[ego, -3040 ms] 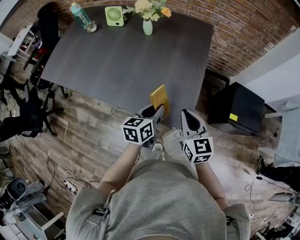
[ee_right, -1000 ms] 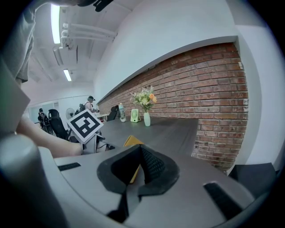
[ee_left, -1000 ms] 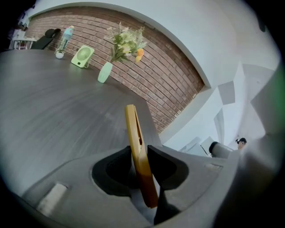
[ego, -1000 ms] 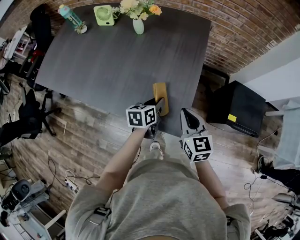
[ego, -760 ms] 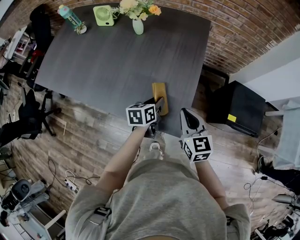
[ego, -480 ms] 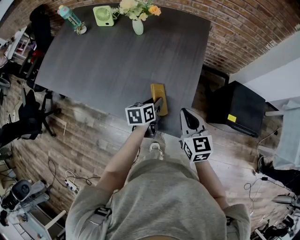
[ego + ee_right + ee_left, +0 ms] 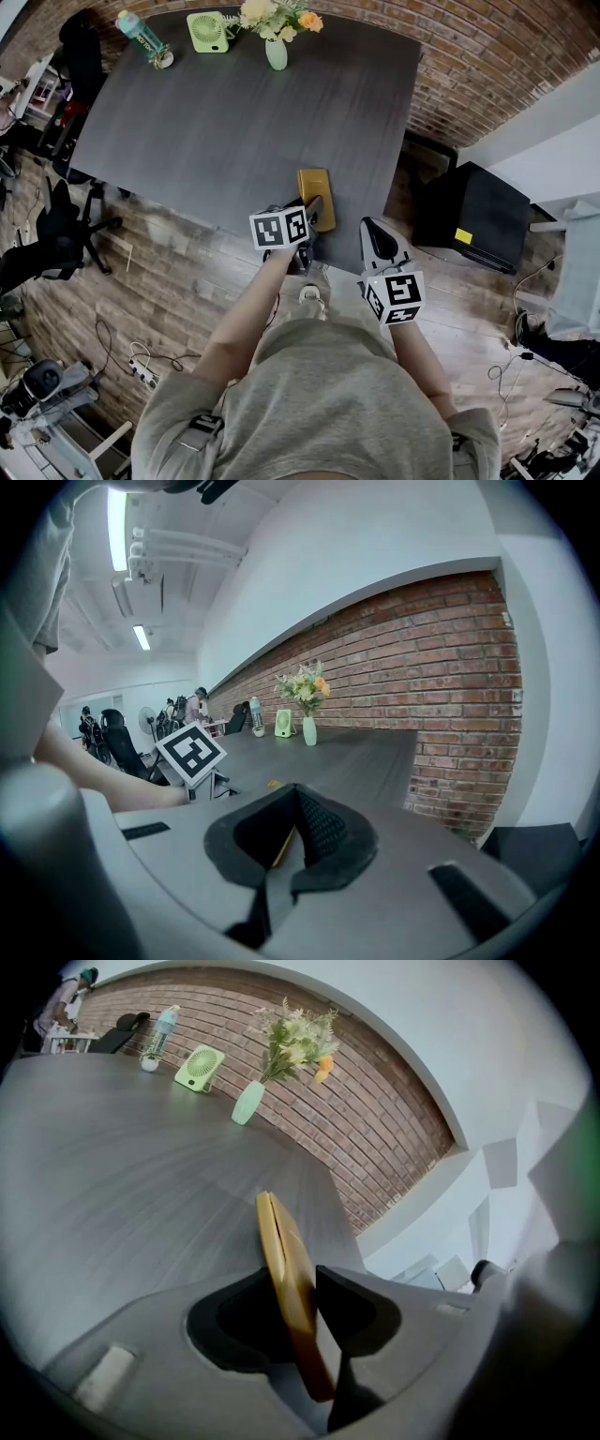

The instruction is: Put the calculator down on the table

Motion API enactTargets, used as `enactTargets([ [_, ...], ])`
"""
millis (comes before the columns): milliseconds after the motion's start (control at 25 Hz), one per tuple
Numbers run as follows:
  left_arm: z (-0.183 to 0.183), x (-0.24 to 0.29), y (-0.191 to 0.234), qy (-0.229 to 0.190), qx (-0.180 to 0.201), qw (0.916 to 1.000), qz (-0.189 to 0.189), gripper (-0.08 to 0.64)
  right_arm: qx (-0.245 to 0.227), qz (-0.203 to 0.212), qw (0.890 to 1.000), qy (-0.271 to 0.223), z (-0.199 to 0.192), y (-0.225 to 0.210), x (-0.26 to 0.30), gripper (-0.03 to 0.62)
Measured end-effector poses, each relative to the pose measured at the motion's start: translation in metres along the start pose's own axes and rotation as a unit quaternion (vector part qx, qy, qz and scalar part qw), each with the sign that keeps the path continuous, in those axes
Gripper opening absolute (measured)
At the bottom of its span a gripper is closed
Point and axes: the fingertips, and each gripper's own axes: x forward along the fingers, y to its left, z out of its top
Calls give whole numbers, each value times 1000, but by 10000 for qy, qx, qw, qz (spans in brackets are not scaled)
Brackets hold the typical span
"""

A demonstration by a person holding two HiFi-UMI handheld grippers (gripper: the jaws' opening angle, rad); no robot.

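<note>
No words, numbers or brand names can be read anywhere in your views. Left cube (image 7: 279, 228) on your left gripper (image 7: 307, 210) and right cube (image 7: 393, 297) on your right gripper (image 7: 369, 227): black-and-white square marker patterns only, no letters. Yellow sticker (image 7: 465, 235) on the black box (image 7: 480, 202): too small to read. Bottle (image 7: 141, 33) label: too small as well. Calculator (image 7: 316, 192): no legible print on the side you see.

My head camera looked steeply down on the table (image 7: 216, 122); both gripper cameras sat low, close, facing the same vase (image 7: 247, 1103).
</note>
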Motion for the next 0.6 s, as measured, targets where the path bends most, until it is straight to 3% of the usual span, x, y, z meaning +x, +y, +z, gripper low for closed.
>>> enactTargets([
  [360,-5,-2,17,127,126,9992,365,183,-13,-1,10000,-10,-1,5,0,3],
  [600,-4,-3,16,143,162,9990,380,184,-22,-19,10000,-33,1,8,-2,3],
])
